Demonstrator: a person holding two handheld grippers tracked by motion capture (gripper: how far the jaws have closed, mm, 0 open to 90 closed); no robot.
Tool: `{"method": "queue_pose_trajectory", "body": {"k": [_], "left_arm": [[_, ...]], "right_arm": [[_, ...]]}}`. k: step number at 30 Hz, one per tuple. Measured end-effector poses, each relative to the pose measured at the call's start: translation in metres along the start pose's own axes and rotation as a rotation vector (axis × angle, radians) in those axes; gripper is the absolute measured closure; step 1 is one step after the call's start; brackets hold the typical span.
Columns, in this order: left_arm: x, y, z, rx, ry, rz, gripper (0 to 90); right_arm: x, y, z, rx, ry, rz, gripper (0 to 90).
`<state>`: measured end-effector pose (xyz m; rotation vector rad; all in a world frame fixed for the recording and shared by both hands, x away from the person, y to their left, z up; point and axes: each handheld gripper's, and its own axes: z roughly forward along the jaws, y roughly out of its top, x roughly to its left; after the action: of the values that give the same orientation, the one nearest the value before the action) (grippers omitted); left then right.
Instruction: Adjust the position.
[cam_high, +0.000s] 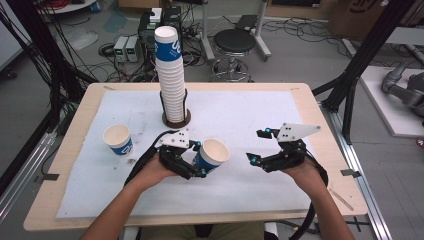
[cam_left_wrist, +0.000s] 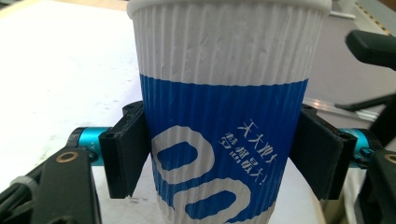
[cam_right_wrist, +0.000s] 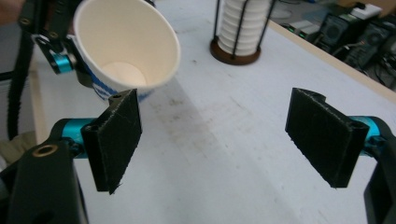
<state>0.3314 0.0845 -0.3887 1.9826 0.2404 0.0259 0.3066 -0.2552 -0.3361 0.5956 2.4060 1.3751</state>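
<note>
The high view looks forward and down over the whole table (cam_high: 310, 107). Both gripper views sit low and close, sharing the held cup (cam_left_wrist: 224, 116)

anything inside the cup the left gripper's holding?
The right gripper view looks into the held cup: bare white wall and bottom, nothing inside. The left gripper clamps its blue band; the near inner wall is hidden.

Ribbed white-and-blue paper cup (cam_high: 212, 156) clamped between left gripper (cam_high: 197, 159) jaws, tilted, mouth toward 2 o'clock, empty; second same cup (cam_high: 118, 139) upright at 9 o'clock; tall cup stack (cam_high: 171, 75) in holder at 12 o'clock
</note>
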Motion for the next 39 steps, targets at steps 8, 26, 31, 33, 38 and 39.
{"method": "queue_pose_trajectory", "body": {"k": [8, 26, 31, 33, 38, 39], "left_arm": [[0.005, -0.011, -0.001, -0.077, 0.054, -0.007, 25.4], [0.007, -0.021, -0.005, -0.247, 0.11, 0.02, 25.4], [0.007, -0.023, -0.004, -0.291, 0.116, 0.026, 25.4], [0.007, -0.024, -0.004, -0.312, 0.119, 0.022, 25.4], [0.006, -0.027, -0.005, -0.336, 0.13, 0.02, 25.4], [0.006, -0.027, -0.005, -0.338, 0.132, 0.019, 25.4]], "right_arm": [[-0.011, -0.032, 0.0, 0.019, -0.079, 0.095, 19.1], [-0.015, -0.063, -0.009, -0.001, -0.219, 0.172, 19.1], [-0.014, -0.064, -0.01, -0.005, -0.228, 0.168, 19.1], [-0.014, -0.064, -0.01, -0.011, -0.228, 0.166, 19.1], [-0.014, -0.064, -0.012, -0.023, -0.237, 0.172, 19.1], [-0.013, -0.064, -0.012, -0.021, -0.235, 0.173, 19.1]]}}
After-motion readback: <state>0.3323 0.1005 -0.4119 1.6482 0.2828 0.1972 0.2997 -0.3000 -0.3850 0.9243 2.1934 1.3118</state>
